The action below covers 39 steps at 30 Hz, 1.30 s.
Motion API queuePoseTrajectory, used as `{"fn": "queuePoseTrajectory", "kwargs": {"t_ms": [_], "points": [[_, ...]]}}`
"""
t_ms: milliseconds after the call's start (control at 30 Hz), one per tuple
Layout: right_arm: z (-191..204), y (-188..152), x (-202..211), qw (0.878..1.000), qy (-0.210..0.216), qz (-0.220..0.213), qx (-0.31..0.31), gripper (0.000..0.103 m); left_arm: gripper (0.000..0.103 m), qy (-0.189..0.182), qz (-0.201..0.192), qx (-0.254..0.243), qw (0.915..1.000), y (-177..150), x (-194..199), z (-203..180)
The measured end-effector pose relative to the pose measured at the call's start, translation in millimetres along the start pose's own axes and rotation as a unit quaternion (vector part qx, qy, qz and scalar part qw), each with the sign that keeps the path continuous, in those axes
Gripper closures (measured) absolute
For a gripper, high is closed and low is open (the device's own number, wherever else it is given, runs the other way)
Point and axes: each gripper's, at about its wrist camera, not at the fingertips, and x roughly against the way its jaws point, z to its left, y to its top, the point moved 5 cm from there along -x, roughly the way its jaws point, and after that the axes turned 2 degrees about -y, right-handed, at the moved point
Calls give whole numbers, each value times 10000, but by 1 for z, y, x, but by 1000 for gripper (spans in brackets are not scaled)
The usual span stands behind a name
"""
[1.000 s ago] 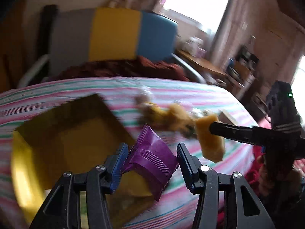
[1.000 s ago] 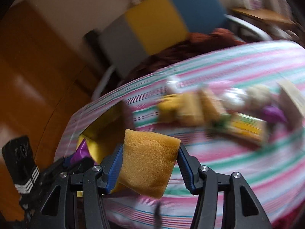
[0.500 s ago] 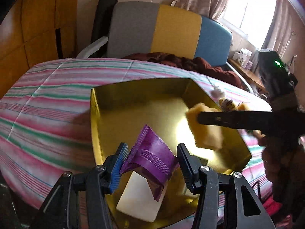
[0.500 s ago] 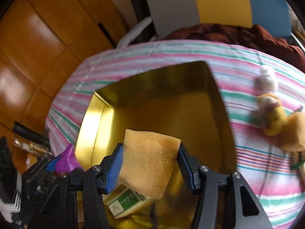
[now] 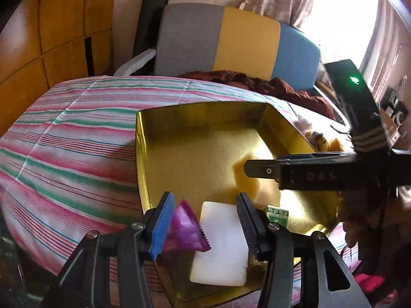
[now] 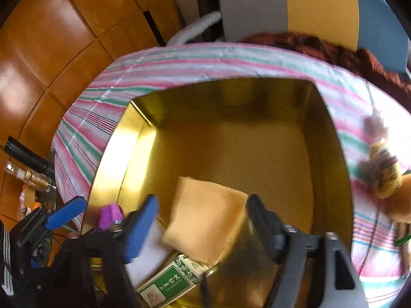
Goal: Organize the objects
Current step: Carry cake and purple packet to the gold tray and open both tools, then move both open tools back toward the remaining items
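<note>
A gold tin lies on the striped table, holding a white block and a green box. My left gripper hovers over the tin's near corner. A purple packet leans on its blue pad, with a gap to the dark pad. My right gripper is over the tin with its jaws opening. A yellow sponge sits loose between them, just above the green box.
The striped tablecloth spreads left of the tin. A grey, yellow and blue chair with a brown garment stands behind. Plush toys lie right of the tin. A small bottle stands off the table's left edge.
Both grippers swung from the toy pile to over the tin. The right jaws spread and the sponge came loose. The purple packet slid toward the left gripper's blue pad.
</note>
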Motion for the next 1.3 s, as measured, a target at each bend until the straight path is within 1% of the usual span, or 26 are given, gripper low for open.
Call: {"fn": "queuePoseTrajectory", "kwargs": {"t_ms": [33,167,200,233,267,300,333,367,400,433,467,500,567,600,633,700,767,800,833,900,1100,1200,1300], "points": [[1,1,6,9999,-40,-120,70,19,48,22,-39,26,10000,1,3,0],[10,0,28,9972,-324,-541,405,18,37,174,-256,113,9995,6,17,2],[11,0,38,9952,-432,-736,468,18,32,236,-334,133,9991,8,22,2],[14,1,48,9929,-509,-950,506,18,30,290,-437,155,9985,11,28,2],[17,3,61,9888,-609,-1251,548,18,25,342,-523,172,9979,13,32,3],[18,2,77,9825,-726,-1607,601,18,19,417,-628,179,9970,16,38,2],[22,3,90,9751,-831,-1943,678,18,16,501,-728,174,9959,18,43,2],[22,2,102,9685,-909,-2200,731,18,11,570,-823,158,9949,20,48,1],[22,0,113,9632,-974,-2399,718,18,8,662,-938,129,9933,22,53,-1],[19,-1,118,9608,-1013,-2501,632,15,6,728,-1024,96,9920,24,57,-2],[15,-2,119,9593,-1045,-2570,532,15,2,787,-1104,65,9907,26,61,-4],[10,-5,118,9605,-1062,-2538,418,15,0,842,-1185,31,9894,27,65,-6],[1,-10,107,9717,-929,-2163,196,15,0,898,-1280,-34,9877,29,69,-10],[-4,-10,99,9779,-772,-1940,44,19,0,906,-1290,-72,9875,29,69,-12],[-9,-12,93,9817,-674,-1778,-75,22,0,924,-1275,-117,9875,30,69,-14],[-16,-16,87,9850,-598,-1610,-177,23,0,969,-1251,-203,9872,30,68,-18],[-21,-21,86,9850,-557,-1621,-212,23,0,1007,-1225,-272,9870,30,67,-20],[-25,-22,86,9853,-517,-1610,-234,22,0,998,-1197,-293,9873,30,65,-21],[-27,-24,86,9858,-471,-1592,-271,19,0,982,-1171,-300,9878,29,65,-23],[-37,-29,90,9856,-432,-1589,-394,18,0,939,-1135,-316,9886,27,63,-27],[-66,-39,105,9834,-619,-1615,-556,16,0,915,-1034,-496,9892,25,57,-41],[-85,-43,114,9809,-802,-1643,-658,16,0,895,-971,-592,9895,24,53,-48],[-109,-44,124,9769,-943,-1705,-879,16,0,760,-902,-638,9910,22,49,-56]]}}
